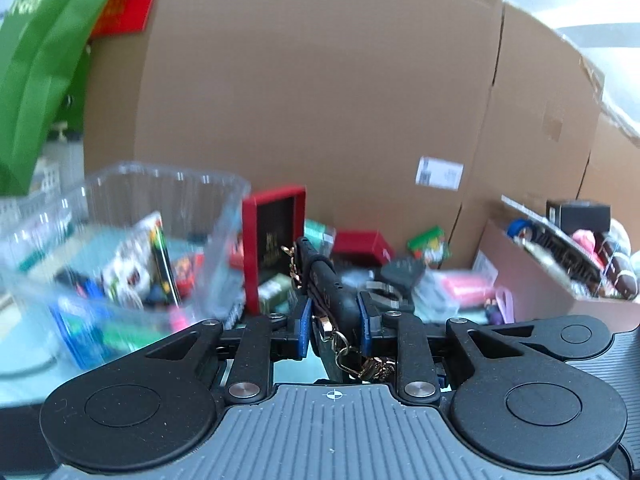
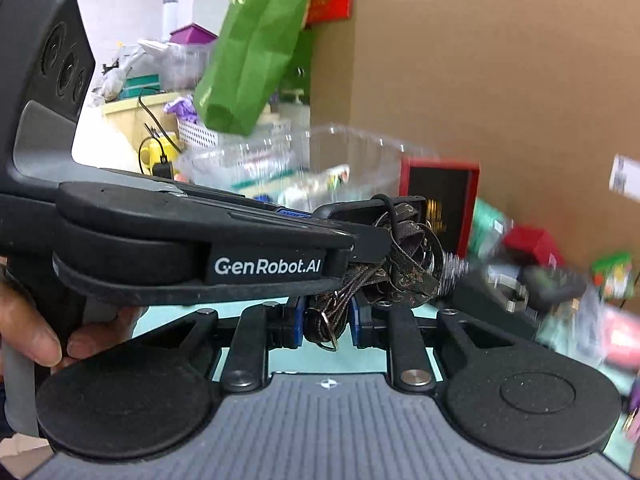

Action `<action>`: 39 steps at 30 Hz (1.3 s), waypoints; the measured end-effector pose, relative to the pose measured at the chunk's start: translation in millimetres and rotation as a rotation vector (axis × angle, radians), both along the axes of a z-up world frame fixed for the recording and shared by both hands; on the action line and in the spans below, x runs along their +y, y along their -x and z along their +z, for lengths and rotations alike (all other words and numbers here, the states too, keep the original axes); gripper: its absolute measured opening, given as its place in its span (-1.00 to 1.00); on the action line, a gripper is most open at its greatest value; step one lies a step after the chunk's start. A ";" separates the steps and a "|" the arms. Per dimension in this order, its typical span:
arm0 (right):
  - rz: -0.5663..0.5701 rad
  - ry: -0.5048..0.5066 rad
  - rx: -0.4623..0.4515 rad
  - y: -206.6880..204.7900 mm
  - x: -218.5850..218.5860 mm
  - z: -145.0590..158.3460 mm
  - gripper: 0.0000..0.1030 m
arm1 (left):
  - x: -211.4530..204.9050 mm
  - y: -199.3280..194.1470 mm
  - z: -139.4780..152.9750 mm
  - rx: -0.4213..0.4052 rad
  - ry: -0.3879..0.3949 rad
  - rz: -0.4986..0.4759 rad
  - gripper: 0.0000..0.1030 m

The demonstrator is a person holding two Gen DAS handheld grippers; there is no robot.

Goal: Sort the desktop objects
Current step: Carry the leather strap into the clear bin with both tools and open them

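Phone case, dark with a patterned strap and gold clasps, is sitting clamped edge-on between the blue pads of the left gripper, its long axis running straight ahead of the claw and tilting upward away from it. The right gripper is gripping the bundled strap between its own blue pads, directly below and just beside the left gripper, which is crossing in front of it from the left. Both claws are therefore clenched on the same item, one on the body, one on the strap. Ahead and to the left of the left claw a clear plastic tub is standing open; judged the likely destination, it is lying nearer the left hand. Background blur is preventing finer reading.
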State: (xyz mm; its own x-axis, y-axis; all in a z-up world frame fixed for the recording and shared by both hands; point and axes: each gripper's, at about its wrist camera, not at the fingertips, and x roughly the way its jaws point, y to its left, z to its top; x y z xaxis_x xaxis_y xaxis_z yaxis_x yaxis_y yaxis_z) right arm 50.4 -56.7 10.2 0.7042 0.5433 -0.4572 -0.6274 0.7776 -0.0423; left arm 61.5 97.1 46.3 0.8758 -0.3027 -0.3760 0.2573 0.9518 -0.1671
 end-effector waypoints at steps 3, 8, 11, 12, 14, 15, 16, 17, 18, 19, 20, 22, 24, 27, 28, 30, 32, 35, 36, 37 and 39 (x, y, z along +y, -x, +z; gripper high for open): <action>0.016 0.010 -0.061 -1.7 7.9 17.3 -0.52 | 8.2 -0.6 19.4 -0.053 -0.001 0.015 -0.60; 0.048 0.012 -0.166 -7.1 26.6 48.0 -0.52 | 25.2 0.2 51.7 -0.155 0.002 0.055 -0.60; 0.073 0.026 -0.228 -14.9 44.8 60.2 -0.52 | 38.5 -4.0 66.6 -0.206 -0.005 0.092 -0.60; 0.082 0.031 -0.244 -18.5 51.2 62.5 -0.52 | 43.6 -6.8 69.4 -0.217 -0.009 0.105 -0.60; 0.106 0.032 -0.265 -30.3 63.5 64.2 -0.52 | 56.1 -16.6 71.8 -0.224 -0.012 0.130 -0.60; 0.117 0.026 -0.261 -37.7 69.5 63.4 -0.52 | 61.9 -21.6 70.7 -0.219 -0.012 0.140 -0.60; 0.125 0.022 -0.253 -43.3 74.2 62.1 -0.52 | 67.8 -28.1 68.5 -0.212 -0.016 0.150 -0.60; 0.131 0.022 -0.247 -50.2 79.9 59.1 -0.52 | 72.3 -33.8 65.7 -0.205 -0.021 0.157 -0.60; 0.135 0.027 -0.241 -55.6 85.3 55.7 -0.52 | 76.1 -39.1 63.1 -0.195 -0.024 0.164 -0.60; 0.139 0.033 -0.235 -61.1 91.5 51.5 -0.52 | 80.8 -44.6 59.2 -0.183 -0.026 0.172 -0.60; 0.142 0.040 -0.229 -65.7 97.4 47.5 -0.51 | 85.2 -51.0 54.4 -0.171 -0.028 0.178 -0.60; 0.141 0.056 -0.212 -74.9 108.2 39.7 -0.51 | 92.7 -60.5 45.0 -0.148 -0.025 0.185 -0.60; 0.136 0.071 -0.199 -82.1 116.7 32.4 -0.51 | 99.3 -67.3 36.5 -0.136 -0.020 0.189 -0.59; 0.115 0.092 -0.183 -94.6 126.3 23.7 -0.50 | 106.2 -83.2 26.2 -0.127 -0.024 0.190 -0.50; 0.102 0.104 -0.176 -99.2 129.4 20.9 -0.48 | 106.9 -89.9 23.7 -0.125 -0.038 0.192 -0.08; 0.088 0.131 -0.161 -105.1 132.4 16.0 -0.37 | 105.8 -98.6 18.9 -0.112 -0.079 0.219 0.65; 0.078 0.150 -0.157 -104.3 131.3 11.1 0.27 | 104.7 -94.3 18.1 -0.157 -0.098 0.280 1.00; 0.007 0.139 -0.195 -101.3 123.6 8.0 0.75 | 104.1 -84.9 21.4 -0.202 -0.099 0.256 1.00; -0.006 0.123 -0.182 -102.0 119.2 7.9 0.78 | 104.6 -84.3 22.4 -0.195 -0.092 0.249 1.00; -0.009 0.107 -0.162 -102.7 116.1 8.3 0.80 | 104.6 -84.0 23.1 -0.186 -0.089 0.248 1.00; -0.017 0.077 -0.132 -101.6 109.2 8.3 0.86 | 104.3 -84.5 22.9 -0.171 -0.092 0.251 1.00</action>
State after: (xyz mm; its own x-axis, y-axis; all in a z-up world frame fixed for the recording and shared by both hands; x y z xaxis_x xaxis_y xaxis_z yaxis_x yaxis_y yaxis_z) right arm 152.0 52.5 18.5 0.7699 0.4975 -0.3997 -0.5990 0.7794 -0.1838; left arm 146.0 201.5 69.2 0.9717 -0.0410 -0.2325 0.0296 0.9982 -0.0520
